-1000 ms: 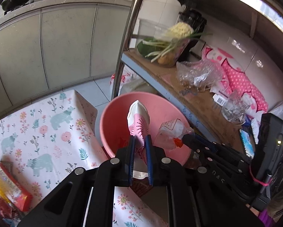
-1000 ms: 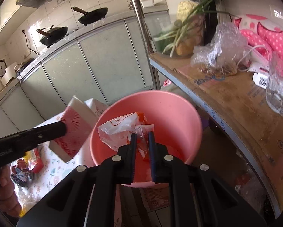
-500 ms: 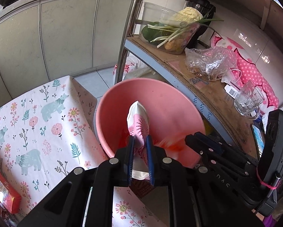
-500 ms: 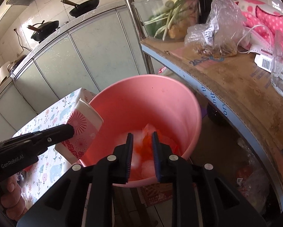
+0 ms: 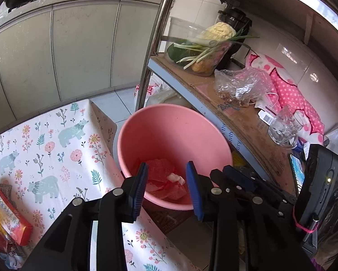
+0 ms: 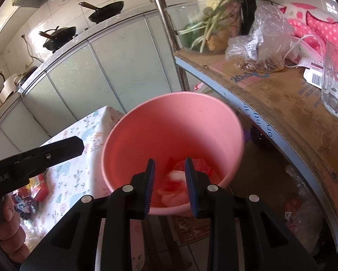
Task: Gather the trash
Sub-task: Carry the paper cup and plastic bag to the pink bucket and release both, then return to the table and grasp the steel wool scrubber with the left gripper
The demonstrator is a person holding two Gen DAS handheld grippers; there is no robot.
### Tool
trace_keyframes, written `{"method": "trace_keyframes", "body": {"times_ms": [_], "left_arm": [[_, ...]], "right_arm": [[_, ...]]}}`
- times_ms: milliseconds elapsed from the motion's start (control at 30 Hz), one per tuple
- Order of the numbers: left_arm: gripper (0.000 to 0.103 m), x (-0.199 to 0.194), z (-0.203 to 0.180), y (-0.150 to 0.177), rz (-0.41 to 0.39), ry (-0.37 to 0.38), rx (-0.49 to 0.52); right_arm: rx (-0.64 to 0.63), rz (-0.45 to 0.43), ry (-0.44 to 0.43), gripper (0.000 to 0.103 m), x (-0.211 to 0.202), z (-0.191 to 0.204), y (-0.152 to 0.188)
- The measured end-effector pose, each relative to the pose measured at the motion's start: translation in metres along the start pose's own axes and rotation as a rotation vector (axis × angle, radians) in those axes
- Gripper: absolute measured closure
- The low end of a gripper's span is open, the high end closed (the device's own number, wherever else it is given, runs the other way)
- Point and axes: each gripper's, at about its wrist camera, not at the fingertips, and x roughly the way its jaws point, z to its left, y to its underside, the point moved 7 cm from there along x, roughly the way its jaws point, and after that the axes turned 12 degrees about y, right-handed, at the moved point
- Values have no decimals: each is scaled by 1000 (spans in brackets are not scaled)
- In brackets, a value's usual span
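Through my left wrist camera, my left gripper [image 5: 166, 186] hangs over the near rim of the pink bucket [image 5: 175, 133], its jaws spread wide and empty; the trash [image 5: 163, 180], crumpled red and white wrappers, lies at the bucket's bottom. A floral tabletop [image 5: 49, 144] sits just left of the bucket, a red packet [image 5: 8, 214] on it. Through my right wrist camera, my right gripper [image 6: 170, 185] also hovers above the bucket [image 6: 169, 126], jaws apart and holding nothing, the trash [image 6: 177, 185] below them.
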Motion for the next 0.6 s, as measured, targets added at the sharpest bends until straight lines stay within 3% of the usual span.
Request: {"method": "trace_keyframes", "body": {"times_ms": [200,600], "left_arm": [[67,-32,-13,2,-23,17,13],[66,-115,-12,18,-91,14,25]], "right_arm": [[-20,-38,-48,65,-30,18,-1],[-102,-85,-149,63,-84,73,12]]}}
